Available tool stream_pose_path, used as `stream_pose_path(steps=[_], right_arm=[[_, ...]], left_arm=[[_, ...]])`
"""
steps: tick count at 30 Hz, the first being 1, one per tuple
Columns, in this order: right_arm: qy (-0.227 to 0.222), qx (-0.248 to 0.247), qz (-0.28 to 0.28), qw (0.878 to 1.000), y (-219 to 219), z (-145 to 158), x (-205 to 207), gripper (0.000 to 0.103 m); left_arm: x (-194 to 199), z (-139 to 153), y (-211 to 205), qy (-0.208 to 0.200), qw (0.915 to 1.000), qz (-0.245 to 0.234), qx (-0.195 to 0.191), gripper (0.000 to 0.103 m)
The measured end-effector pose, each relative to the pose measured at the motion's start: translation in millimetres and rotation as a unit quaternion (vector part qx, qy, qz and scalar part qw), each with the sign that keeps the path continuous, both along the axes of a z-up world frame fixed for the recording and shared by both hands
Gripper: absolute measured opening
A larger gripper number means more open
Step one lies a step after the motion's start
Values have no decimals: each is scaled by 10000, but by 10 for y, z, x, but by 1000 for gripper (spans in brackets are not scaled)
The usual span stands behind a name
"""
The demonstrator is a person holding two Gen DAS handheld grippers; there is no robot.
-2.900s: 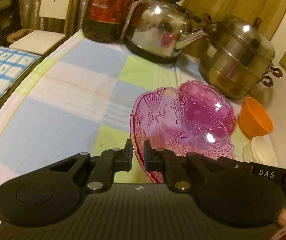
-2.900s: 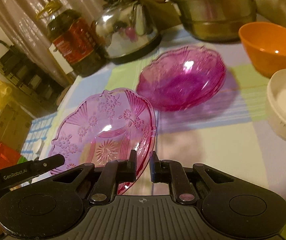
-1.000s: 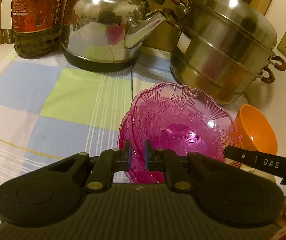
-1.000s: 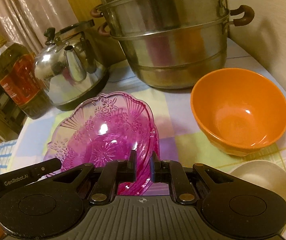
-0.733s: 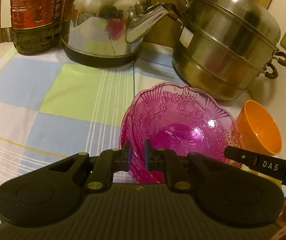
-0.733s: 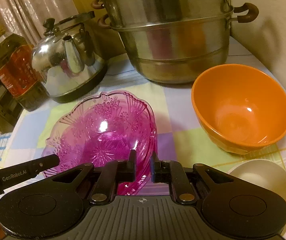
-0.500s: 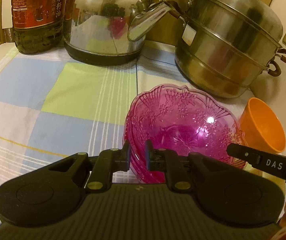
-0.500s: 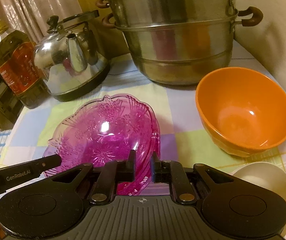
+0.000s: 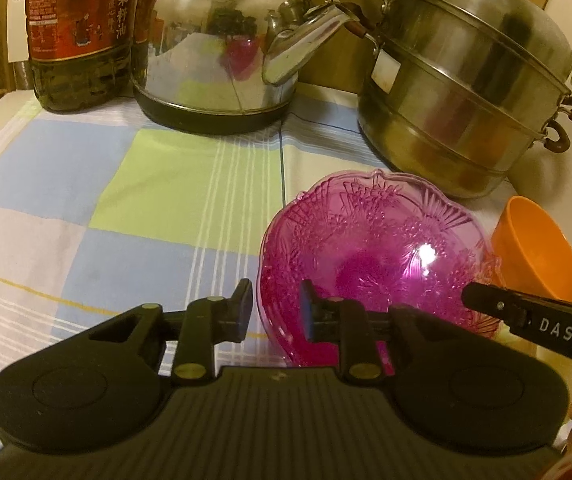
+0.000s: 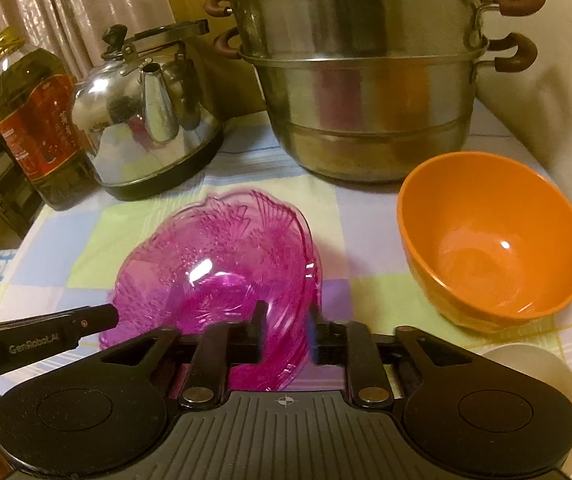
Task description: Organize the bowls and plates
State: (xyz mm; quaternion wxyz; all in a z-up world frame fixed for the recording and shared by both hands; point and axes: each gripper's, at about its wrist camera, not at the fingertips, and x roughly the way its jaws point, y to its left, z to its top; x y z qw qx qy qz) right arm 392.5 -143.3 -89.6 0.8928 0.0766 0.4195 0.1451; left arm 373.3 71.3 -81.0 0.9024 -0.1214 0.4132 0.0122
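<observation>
- The pink dishes (image 9: 374,256) sit nested as one stack on the checked cloth (image 9: 134,208), in front of the steamer (image 9: 466,92) and just left of the orange bowl (image 10: 490,240).
- In the right wrist view the stack (image 10: 222,268) looks slightly blurred, with the rim of the lower dish showing along its right edge.
- Left gripper (image 9: 276,312): jaws parted by a clear gap and straddling the near-left rim of the stack; the rim runs between the fingers without either pad pressing on it, so nothing is held.
- Right gripper (image 10: 286,332): jaws likewise apart, set on either side of the near-right rim of the stack; the fingertips are blurred, and no grip on the rim shows.
- Each gripper's finger also shows in the other's view, at the stack's opposite near side.
- The orange bowl stands upright and apart from the stack, near the wall on the right.
- A white bowl (image 10: 542,376) lies at the near right, partly hidden behind the right gripper's body.
- The kettle (image 9: 222,48) stands at the far side, left of the steamer, its spout pointing toward the steamer.
- An oil bottle (image 9: 78,36) stands left of the kettle, at the far left of the cloth.
</observation>
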Motion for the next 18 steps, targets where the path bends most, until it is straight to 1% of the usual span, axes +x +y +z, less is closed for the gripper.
stream_pose_path(steps=[2, 5, 9, 13, 14, 15, 16, 18], right_arm=[[31, 67, -51, 10000, -36, -11, 13, 40], [1, 95, -127, 9999, -82, 6, 23, 40], [-71, 264, -258, 9993, -152, 44, 23, 40], [-36, 406, -375, 9985, -182, 45, 39, 39], [-9, 427, -370, 9984, -181, 38, 40, 34], [20, 445, -357, 9984, -180, 27, 37, 24], [43, 458, -350, 9983, -175, 17, 42, 22], [70, 465, -349, 9983, -168, -2, 51, 21]], left_arm=[[-3, 2, 1, -9, 10000, 5, 22, 22], [3, -1, 3, -12, 10000, 4, -9, 22], [6, -2, 13, -8, 10000, 40, -42, 22], [6, -15, 38, 7, 9999, 88, -134, 22], [6, -20, 41, 13, 9998, 96, -153, 22], [8, -25, 42, 18, 9998, 100, -166, 22], [11, -29, 43, 24, 9998, 97, -181, 22], [12, -36, 42, 30, 9997, 97, -204, 22]])
